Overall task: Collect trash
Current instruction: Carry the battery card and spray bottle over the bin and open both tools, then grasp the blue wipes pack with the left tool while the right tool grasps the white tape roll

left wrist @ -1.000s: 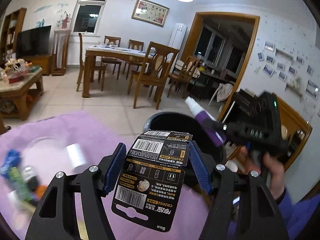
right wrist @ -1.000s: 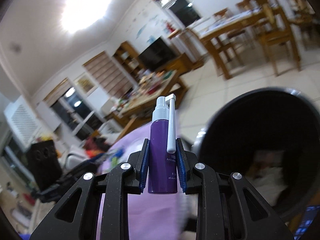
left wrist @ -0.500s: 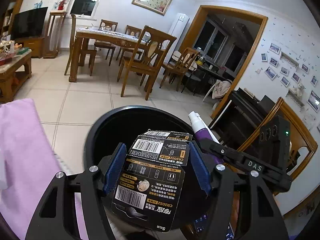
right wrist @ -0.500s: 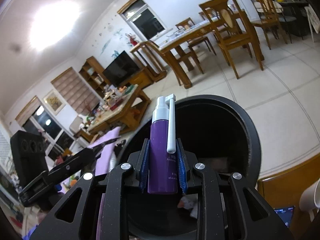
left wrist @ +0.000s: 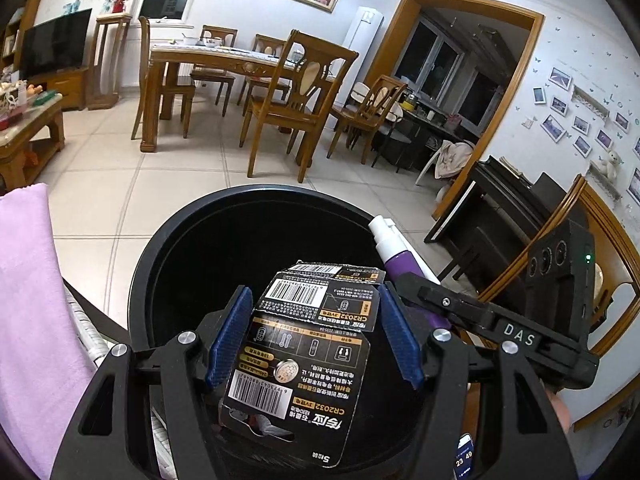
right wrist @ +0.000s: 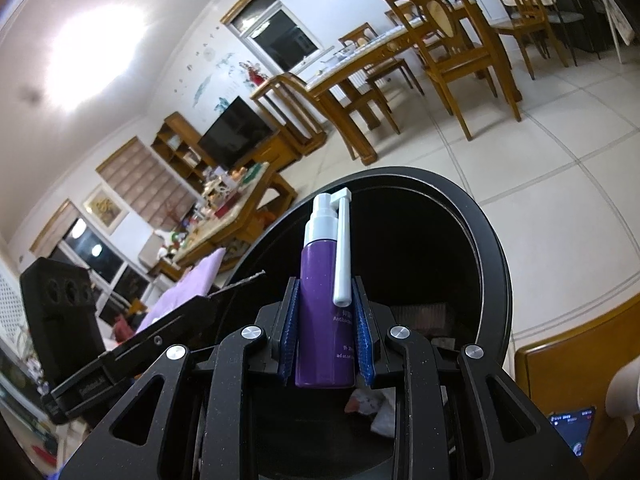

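Now over black bin (left wrist: 256,216): left fingers (left wrist: 230,336) clamp battery card (left wrist: 300,364); right fingers (right wrist: 366,336) opening around purple spray bottle (right wrist: 324,312).

We see through 2 fisheye cameras, 1 behind each gripper's fingers, both angled down and close over the round black plastic bin (left wrist: 256,216) (right wrist: 492,248). Our left view faces the wooden dining table (left wrist: 208,56) and a doorway; our right view, rolled sideways, faces the same table (right wrist: 360,68) and the black flat television (right wrist: 236,132). Each view catches the other gripper at its edge.
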`<control>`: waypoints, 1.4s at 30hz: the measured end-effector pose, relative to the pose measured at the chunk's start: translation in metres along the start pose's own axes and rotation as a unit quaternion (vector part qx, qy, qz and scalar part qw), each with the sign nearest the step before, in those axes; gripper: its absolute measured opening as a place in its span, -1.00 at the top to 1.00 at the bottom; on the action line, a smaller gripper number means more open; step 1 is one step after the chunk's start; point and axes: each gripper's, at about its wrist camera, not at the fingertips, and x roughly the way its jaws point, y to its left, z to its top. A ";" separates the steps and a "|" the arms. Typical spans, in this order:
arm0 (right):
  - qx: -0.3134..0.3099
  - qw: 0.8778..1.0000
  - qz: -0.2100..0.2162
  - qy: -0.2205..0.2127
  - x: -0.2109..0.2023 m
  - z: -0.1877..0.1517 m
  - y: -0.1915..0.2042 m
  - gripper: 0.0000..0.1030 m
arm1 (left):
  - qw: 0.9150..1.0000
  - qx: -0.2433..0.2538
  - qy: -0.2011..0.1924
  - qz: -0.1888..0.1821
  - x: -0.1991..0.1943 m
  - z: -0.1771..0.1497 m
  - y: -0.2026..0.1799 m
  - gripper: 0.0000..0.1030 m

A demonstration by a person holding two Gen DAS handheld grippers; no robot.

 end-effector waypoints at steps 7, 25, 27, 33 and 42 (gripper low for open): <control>-0.008 1.000 0.000 -0.007 -0.006 -0.002 0.012 -0.04 | 1.000 -0.006 -0.004 0.008 -0.010 0.002 -0.003 -0.61; -0.090 0.994 0.045 0.038 0.046 -0.019 0.130 -0.19 | 0.986 -0.067 -0.086 0.129 -0.162 0.005 0.118 -0.75; -0.102 0.992 0.055 0.049 0.058 -0.026 0.153 -0.19 | 0.979 -0.093 -0.082 0.164 -0.183 0.001 0.153 -0.75; -0.134 0.982 0.084 0.103 0.108 -0.046 0.226 -0.20 | 0.959 -0.120 -0.050 0.251 -0.215 -0.007 0.238 -0.75; -0.196 0.959 0.058 0.194 0.194 -0.075 0.315 -0.38 | 0.953 -0.130 0.049 0.270 -0.195 -0.013 0.322 -0.75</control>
